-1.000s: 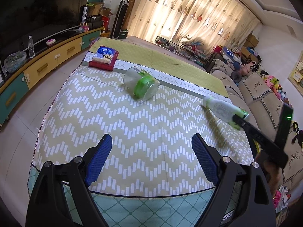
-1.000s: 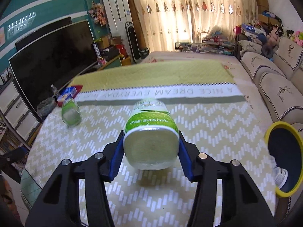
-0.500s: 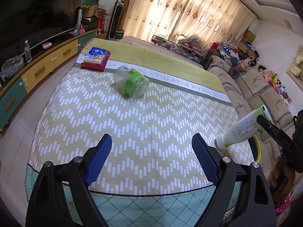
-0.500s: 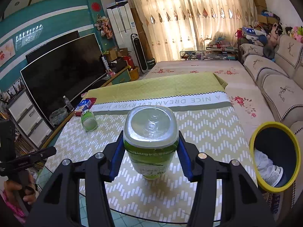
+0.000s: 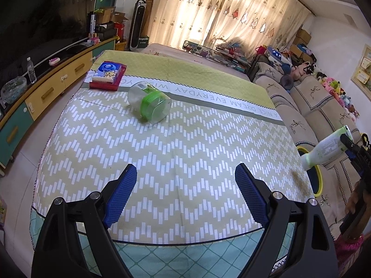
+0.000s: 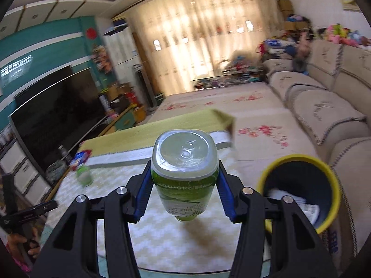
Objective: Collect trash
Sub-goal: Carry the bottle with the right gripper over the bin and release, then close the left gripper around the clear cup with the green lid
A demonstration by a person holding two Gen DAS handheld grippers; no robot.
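Observation:
My right gripper [image 6: 184, 183] is shut on a green-labelled plastic bottle [image 6: 184, 173], held cap-down above the table's right edge. The bottle also shows in the left wrist view [image 5: 327, 149], tilted over the yellow-rimmed trash bin [image 5: 316, 180]. The bin [image 6: 299, 185] stands on the floor right of the table with white trash inside. My left gripper [image 5: 185, 192] is open and empty above the table's near edge. A clear jar with a green band [image 5: 149, 105] lies on its side at the far left of the table; it also shows in the right wrist view [image 6: 83, 176].
The table has a chevron-patterned cloth [image 5: 162, 153]. A red tray with a blue tissue pack [image 5: 107, 75] sits at its far left corner. A beige sofa [image 5: 308, 106] runs along the right. A TV cabinet [image 5: 46, 88] stands on the left.
My right gripper has carried the bottle rightwards off the table to above the bin and tipped it cap-down. My left gripper has stayed open and drawn slightly nearer the table.

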